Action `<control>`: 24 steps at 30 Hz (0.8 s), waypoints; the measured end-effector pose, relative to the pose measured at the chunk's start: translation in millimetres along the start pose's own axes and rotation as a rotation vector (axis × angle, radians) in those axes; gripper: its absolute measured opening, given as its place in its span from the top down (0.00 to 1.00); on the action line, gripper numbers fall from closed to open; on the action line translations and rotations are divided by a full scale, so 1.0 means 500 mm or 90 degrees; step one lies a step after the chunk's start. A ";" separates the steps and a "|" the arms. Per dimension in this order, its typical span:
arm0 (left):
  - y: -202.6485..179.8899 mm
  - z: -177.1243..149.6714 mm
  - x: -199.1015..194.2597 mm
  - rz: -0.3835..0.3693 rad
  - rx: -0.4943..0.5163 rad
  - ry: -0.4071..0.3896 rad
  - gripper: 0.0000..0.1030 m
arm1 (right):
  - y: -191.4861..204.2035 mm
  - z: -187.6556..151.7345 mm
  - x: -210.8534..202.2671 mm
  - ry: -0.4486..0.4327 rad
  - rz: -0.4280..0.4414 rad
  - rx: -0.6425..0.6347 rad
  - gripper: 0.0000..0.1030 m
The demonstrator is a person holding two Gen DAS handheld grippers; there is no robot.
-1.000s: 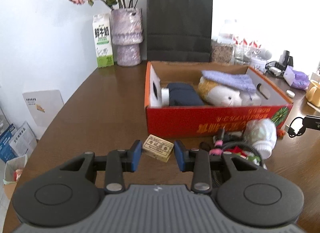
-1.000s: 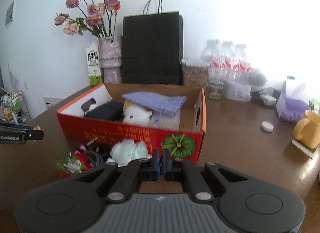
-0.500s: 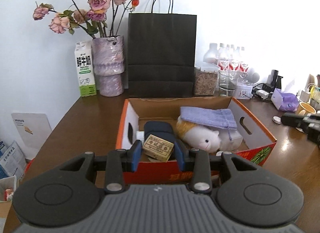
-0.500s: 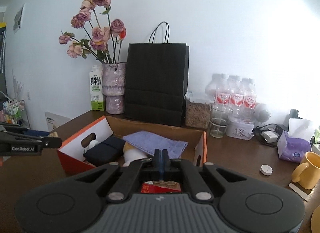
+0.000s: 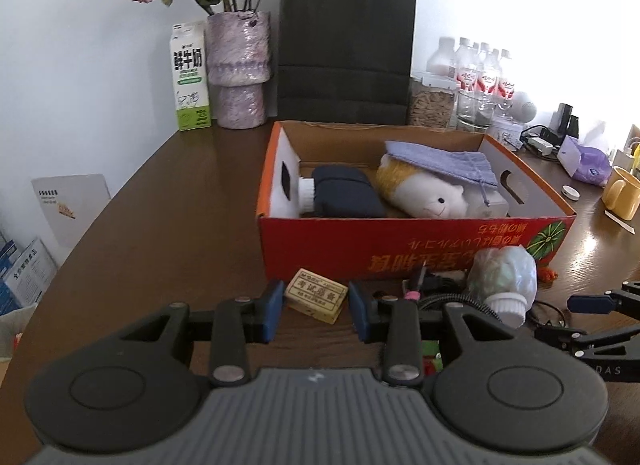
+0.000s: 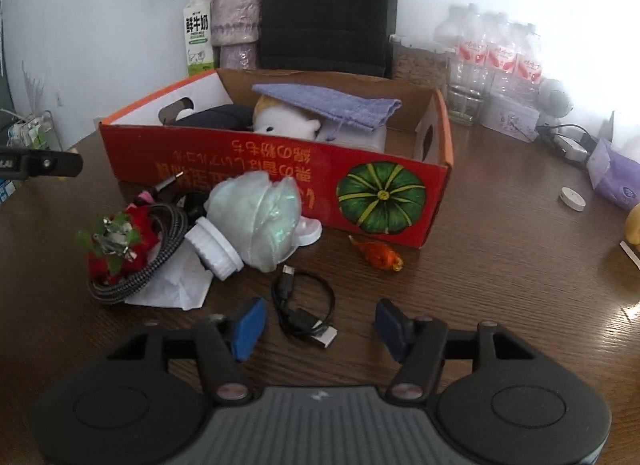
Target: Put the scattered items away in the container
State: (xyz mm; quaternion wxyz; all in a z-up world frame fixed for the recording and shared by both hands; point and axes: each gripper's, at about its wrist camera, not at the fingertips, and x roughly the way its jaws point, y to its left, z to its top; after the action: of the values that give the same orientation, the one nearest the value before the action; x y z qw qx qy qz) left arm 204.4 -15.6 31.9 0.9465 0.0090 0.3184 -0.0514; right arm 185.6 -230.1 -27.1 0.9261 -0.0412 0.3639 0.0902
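Observation:
The red cardboard box [image 5: 400, 243] holds a plush toy [image 5: 424, 193], a dark pouch and a purple cloth. My left gripper [image 5: 316, 313] is open around a small tan eraser box [image 5: 316, 296] lying on the table in front of the red box. My right gripper [image 6: 320, 325] is open and low over the table, with a short black USB cable [image 6: 304, 309] between its fingers. A crumpled pale bottle [image 6: 252, 221], a braided cable [image 6: 160, 261], a red strawberry ornament [image 6: 116, 245] and an orange wrapped candy [image 6: 380, 255] lie before the box [image 6: 280, 169].
A black paper bag [image 5: 346, 49], vase of dried roses [image 5: 238, 69], milk carton [image 5: 190, 77], water bottles [image 5: 480, 77] and a jar stand behind the box. A yellow mug [image 5: 622, 193] and purple tissue pack [image 5: 588, 161] are at right.
Both grippers dropped from above the box to the table in front of it. The right gripper opened from shut. The eraser box stays between the left fingers, which look slightly wider.

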 end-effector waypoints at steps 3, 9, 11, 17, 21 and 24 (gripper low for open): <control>0.004 -0.004 -0.006 0.000 -0.003 -0.001 0.65 | 0.003 -0.001 -0.003 -0.005 0.012 -0.002 0.65; 0.006 -0.009 -0.015 -0.003 -0.005 -0.002 0.65 | 0.013 0.002 -0.013 -0.008 0.015 -0.002 0.77; 0.005 -0.010 -0.016 -0.003 -0.006 -0.002 0.65 | 0.013 0.000 -0.020 -0.013 0.015 0.000 0.85; 0.001 -0.013 -0.023 -0.007 -0.005 -0.003 0.65 | 0.007 0.000 -0.029 -0.015 0.013 0.006 0.96; 0.001 -0.015 -0.026 -0.006 -0.007 -0.003 0.65 | 0.006 -0.001 -0.038 -0.026 0.010 0.015 0.99; 0.002 -0.014 -0.032 -0.005 -0.007 -0.006 0.65 | 0.009 0.001 -0.048 -0.038 0.007 0.012 0.99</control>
State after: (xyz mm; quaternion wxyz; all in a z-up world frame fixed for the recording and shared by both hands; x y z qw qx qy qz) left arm 187.6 -12.8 35.9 0.9479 0.0024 0.3141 -0.0532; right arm 167.7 -228.6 -10.5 0.9364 -0.0280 0.3373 0.0933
